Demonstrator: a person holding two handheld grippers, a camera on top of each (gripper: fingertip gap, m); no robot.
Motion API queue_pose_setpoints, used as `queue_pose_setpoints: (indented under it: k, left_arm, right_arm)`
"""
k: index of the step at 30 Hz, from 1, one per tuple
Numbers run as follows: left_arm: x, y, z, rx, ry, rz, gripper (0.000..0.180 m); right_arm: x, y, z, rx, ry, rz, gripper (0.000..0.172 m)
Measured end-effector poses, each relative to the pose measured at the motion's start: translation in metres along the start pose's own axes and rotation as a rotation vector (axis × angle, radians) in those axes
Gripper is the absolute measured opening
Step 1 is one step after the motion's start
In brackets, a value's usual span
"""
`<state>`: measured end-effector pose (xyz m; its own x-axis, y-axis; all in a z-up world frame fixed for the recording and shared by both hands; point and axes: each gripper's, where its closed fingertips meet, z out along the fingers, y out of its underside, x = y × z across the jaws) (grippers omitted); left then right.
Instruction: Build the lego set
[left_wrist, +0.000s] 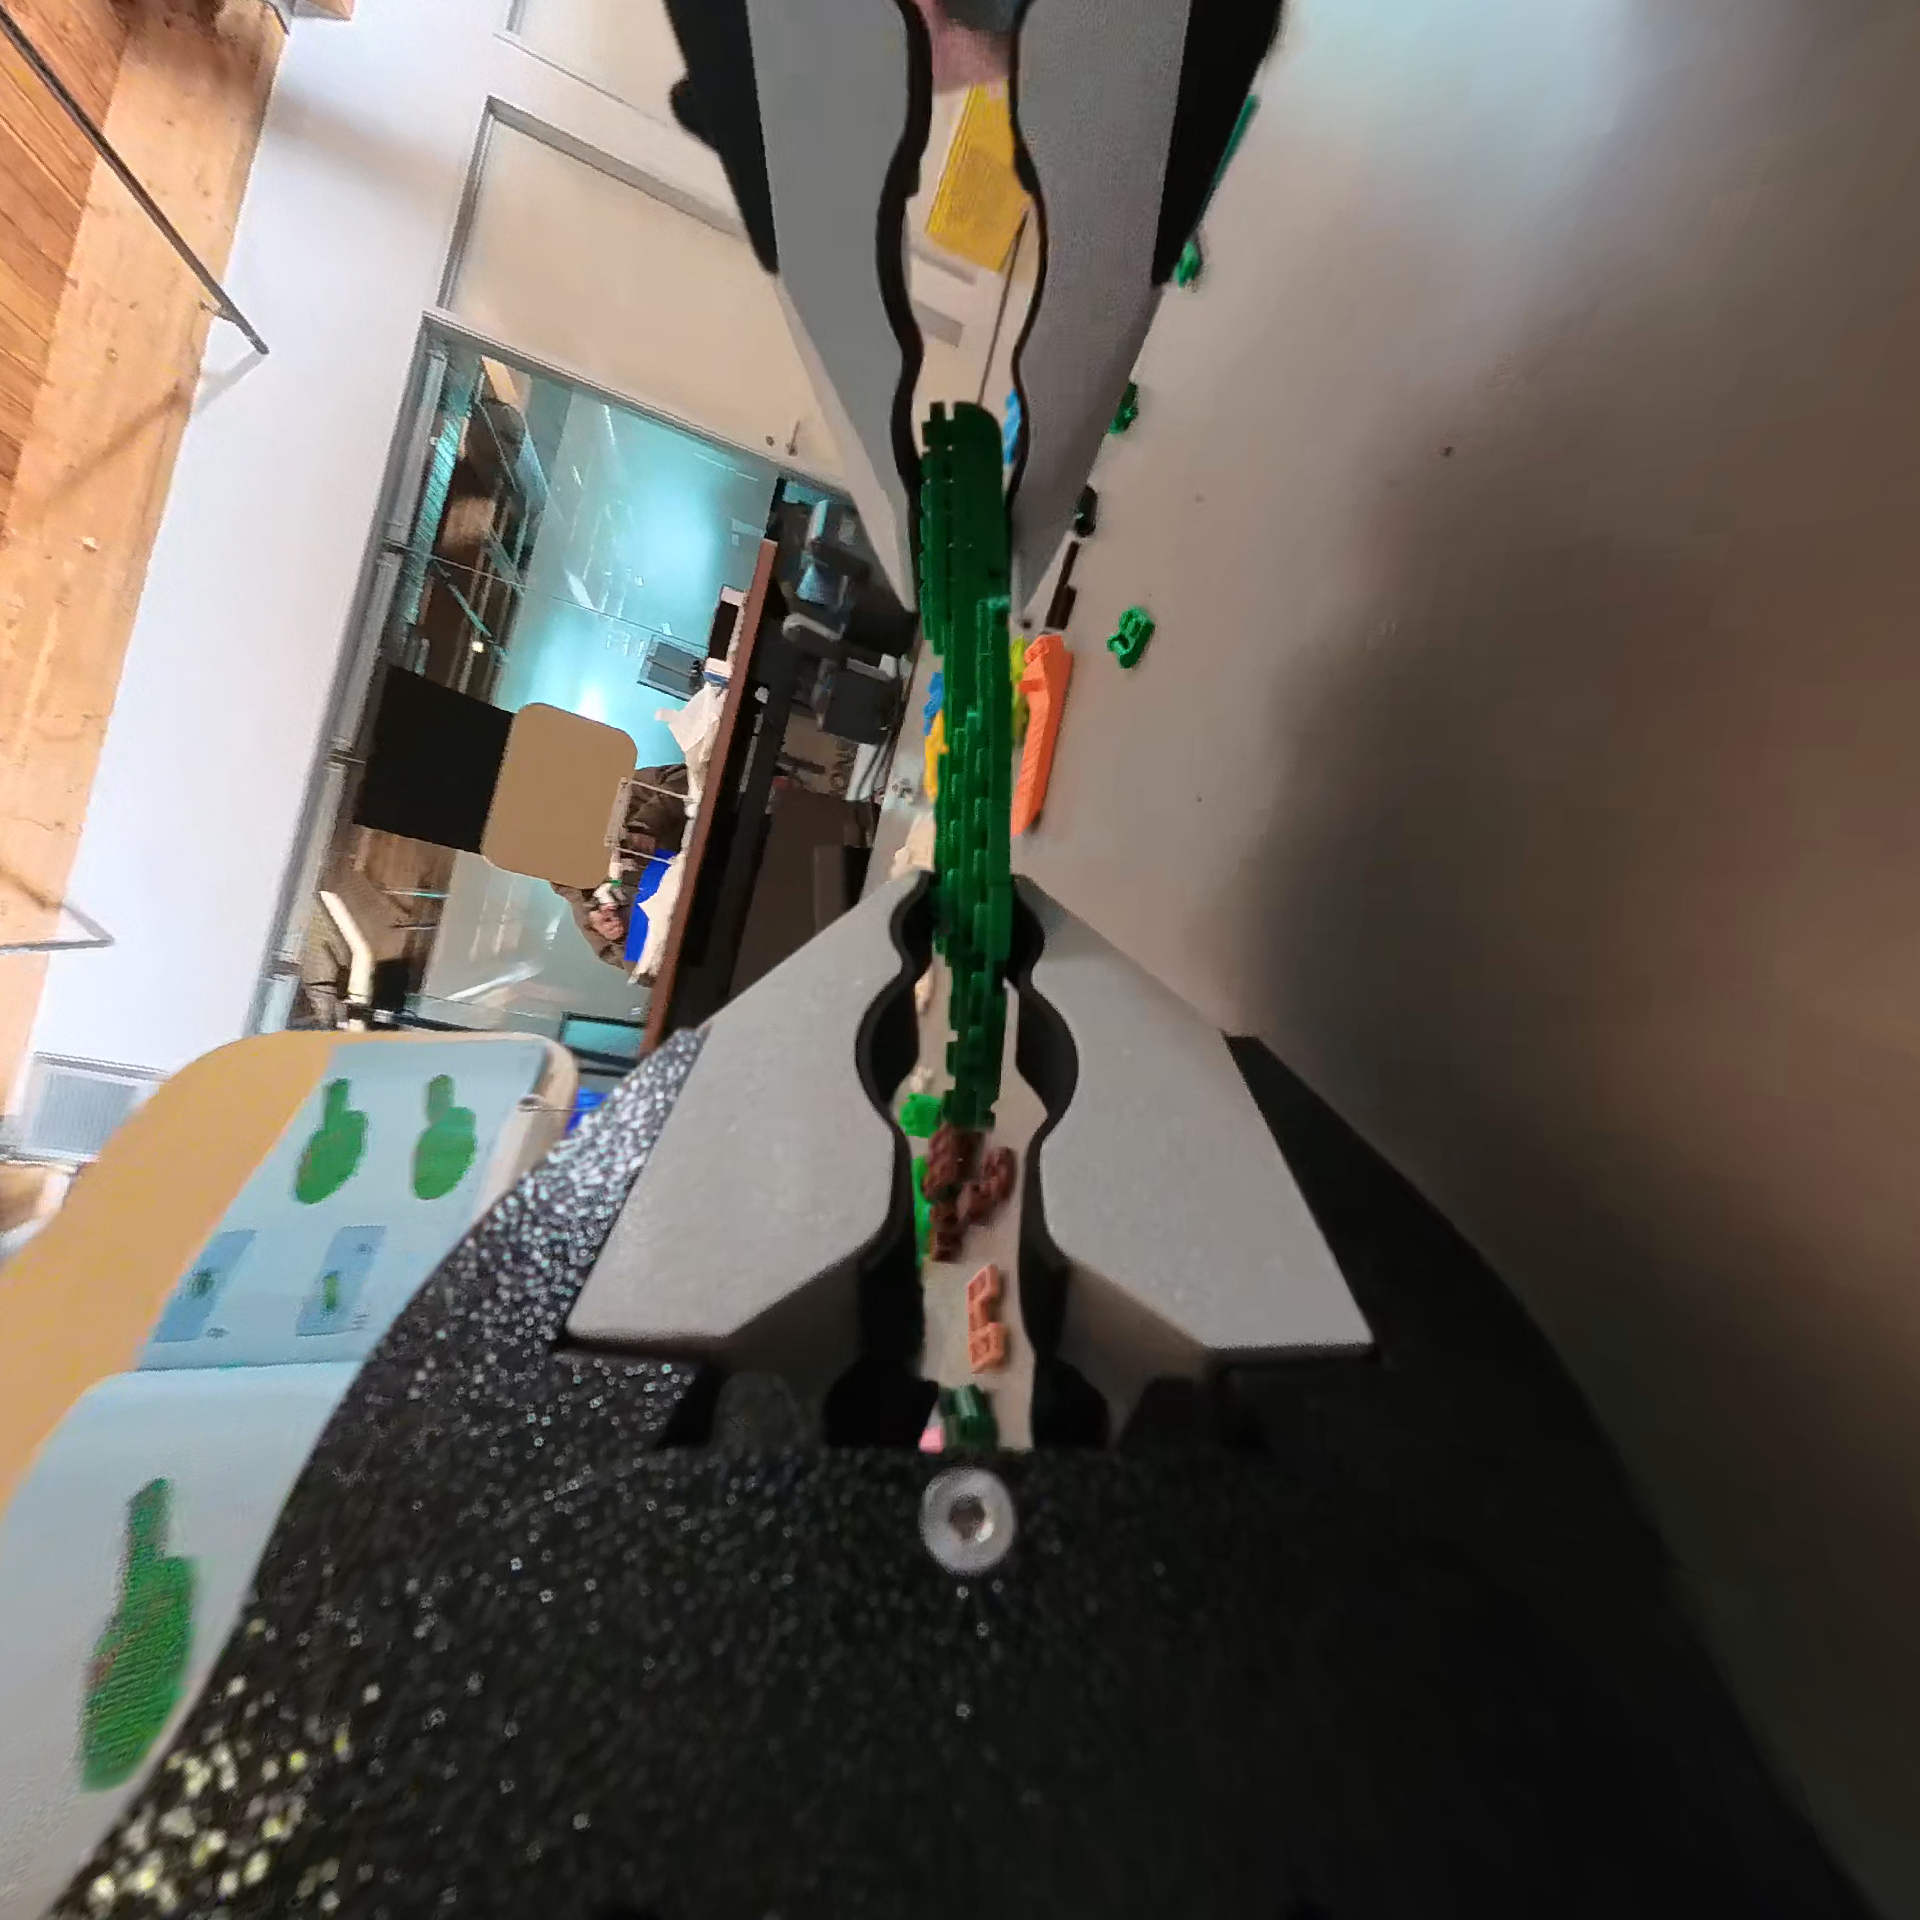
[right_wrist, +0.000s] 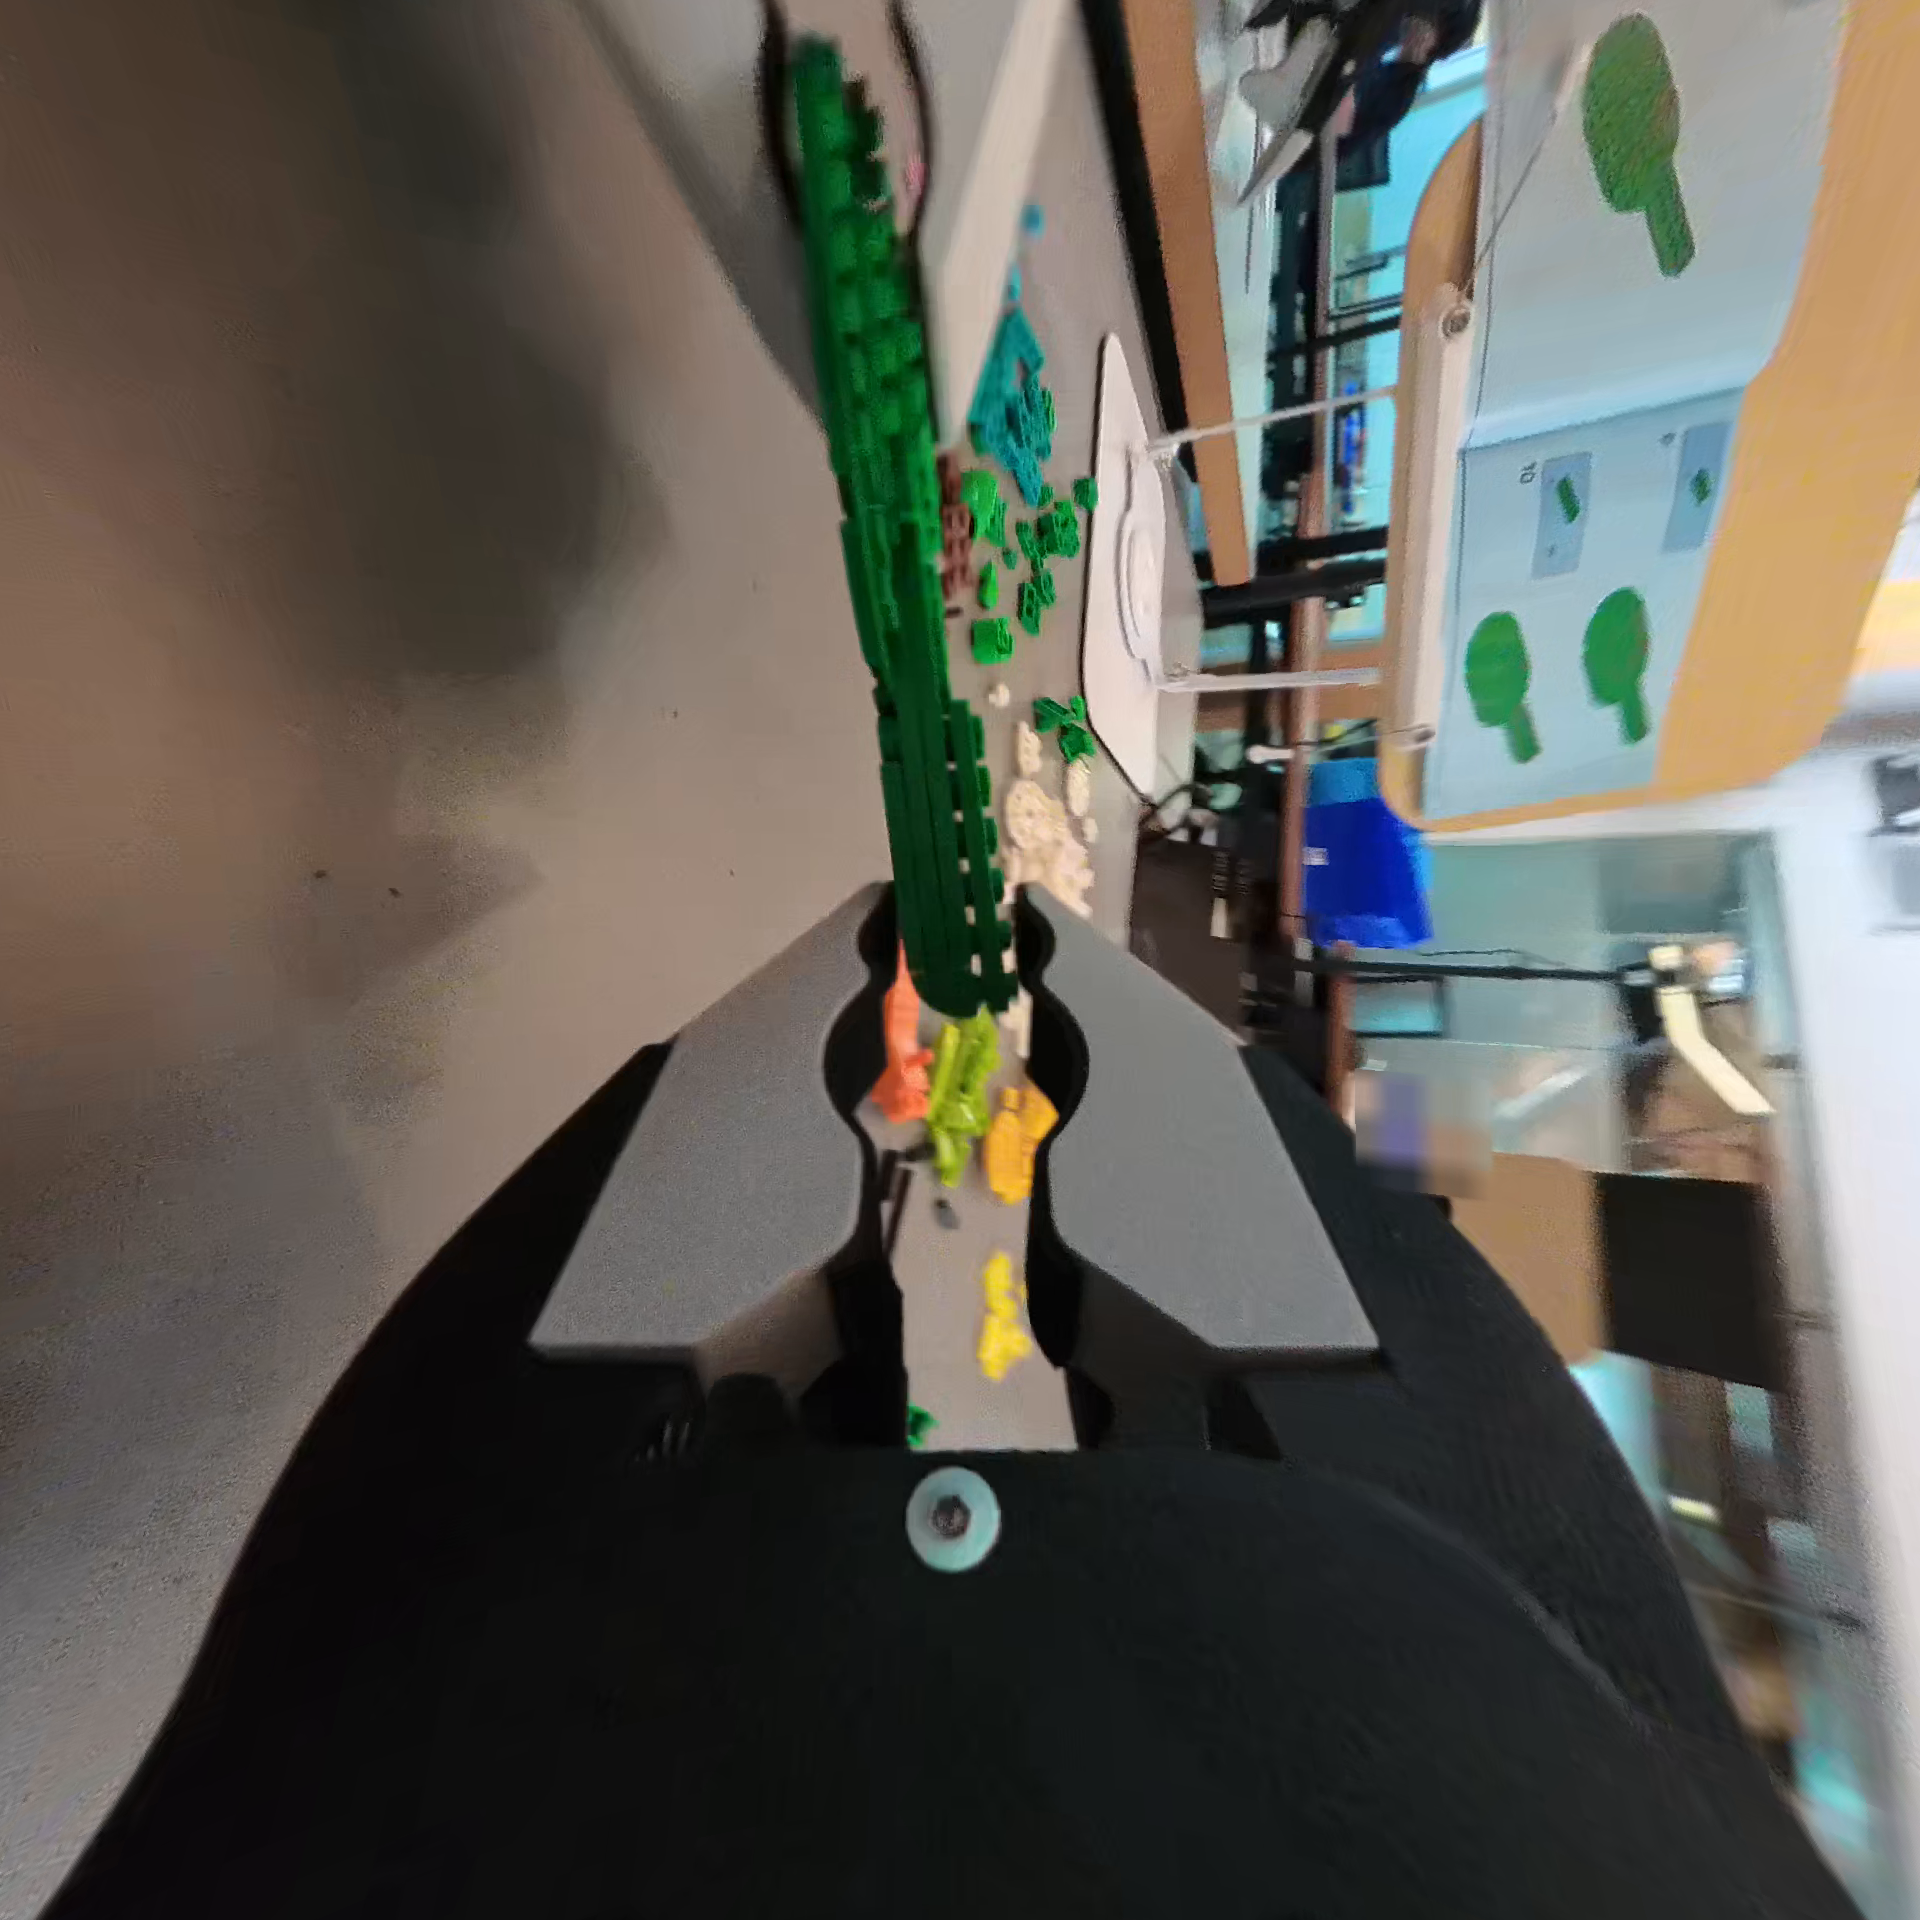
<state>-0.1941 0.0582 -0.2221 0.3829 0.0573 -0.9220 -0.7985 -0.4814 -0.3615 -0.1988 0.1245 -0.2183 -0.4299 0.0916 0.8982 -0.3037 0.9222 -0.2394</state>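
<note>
A flat dark green brick assembly (left_wrist: 971, 727) is held edge-on above the grey table (left_wrist: 1455, 727). My left gripper (left_wrist: 971, 894) is shut on its near end, with both pads pressed against it. My right gripper (left_wrist: 961, 436) stands around the far end in the left wrist view, where a sliver of background shows between the bricks and one finger. In the right wrist view, the green assembly (right_wrist: 904, 623) stands between the tips of my right gripper (right_wrist: 956, 899). A thin gap shows beside the right pad (right_wrist: 1039, 914). The pads do not press on the bricks.
Loose bricks lie on the table: an orange piece (left_wrist: 1044, 727), brown ones (left_wrist: 966, 1174), a teal pile (right_wrist: 1013, 405), small green ones (right_wrist: 1023, 551), cream ones (right_wrist: 1044, 831) and yellow ones (right_wrist: 1003, 1320). An open instruction booklet (right_wrist: 1610, 520) stands on a white-based holder (right_wrist: 1132, 561). One gripper's finger ends stand about 8 centimetres off the other's.
</note>
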Motion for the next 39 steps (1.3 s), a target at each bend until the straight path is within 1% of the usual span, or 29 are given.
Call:
queue_pose_setpoints:
  k: [1, 2, 3, 4, 6, 8, 12, 15, 24, 25, 27, 29, 31, 32, 33, 35, 39]
  left_arm:
    - [-0.001, 0.001, 0.0, 0.005, 0.011, -0.035, 0.009]
    - [-0.002, 0.002, -0.001, 0.015, 0.023, -0.069, 0.01]
    - [-0.001, 0.001, -0.002, 0.039, 0.05, -0.112, 0.009]
    - [-0.001, 0.001, -0.002, 0.053, 0.074, -0.162, 0.009]
    - [0.0, 0.001, -0.003, 0.083, 0.124, -0.241, 0.01]
    - [0.001, -0.001, -0.004, 0.118, 0.161, -0.303, 0.01]
    - [0.005, -0.004, -0.007, 0.154, 0.22, -0.347, 0.009]
    - [0.006, -0.006, -0.007, 0.166, 0.232, -0.36, 0.009]
    - [0.009, -0.004, -0.006, 0.155, 0.25, -0.345, 0.01]
    - [0.01, -0.004, -0.006, 0.151, 0.249, -0.34, 0.01]
    - [0.009, -0.002, -0.005, 0.136, 0.239, -0.332, 0.01]
    - [0.007, 0.0, -0.005, 0.134, 0.235, -0.353, 0.01]
    - [0.008, -0.003, -0.005, 0.15, 0.25, -0.375, 0.009]
    - [0.008, -0.004, -0.005, 0.151, 0.25, -0.37, 0.009]
    - [0.009, -0.005, -0.005, 0.155, 0.253, -0.365, 0.009]
    - [0.011, -0.007, -0.005, 0.161, 0.268, -0.366, 0.01]
    - [0.008, -0.003, -0.006, 0.154, 0.258, -0.378, 0.01]
  right_arm:
    - [0.001, 0.0, -0.002, 0.032, -0.027, 0.085, 0.035]
    - [0.001, -0.002, -0.005, 0.072, -0.069, 0.166, 0.044]
    - [0.002, -0.005, -0.009, 0.128, -0.102, 0.233, 0.045]
    - [0.006, -0.009, -0.015, 0.185, -0.112, 0.281, 0.042]
    - [0.009, -0.018, -0.026, 0.284, -0.133, 0.309, 0.026]
    - [0.009, -0.02, -0.03, 0.309, -0.151, 0.316, 0.021]
    - [0.003, -0.023, -0.034, 0.321, -0.197, 0.292, 0.017]
    - [0.001, -0.024, -0.036, 0.332, -0.222, 0.285, 0.016]
    - [-0.007, -0.021, -0.036, 0.272, -0.229, 0.151, 0.014]
    - [-0.007, -0.021, -0.035, 0.266, -0.231, 0.154, 0.014]
    - [-0.003, -0.019, -0.031, 0.248, -0.231, 0.227, 0.015]
    - [0.0, -0.019, -0.027, 0.24, -0.198, 0.253, 0.019]
    - [-0.009, -0.017, -0.021, 0.179, -0.221, 0.195, 0.046]
    - [-0.014, -0.018, -0.019, 0.164, -0.234, 0.173, 0.051]
    - [-0.015, -0.023, -0.018, 0.185, -0.221, 0.155, 0.046]
    - [-0.01, -0.032, -0.018, 0.234, -0.177, 0.139, 0.02]
    - [-0.011, -0.034, -0.015, 0.238, -0.201, 0.185, 0.016]
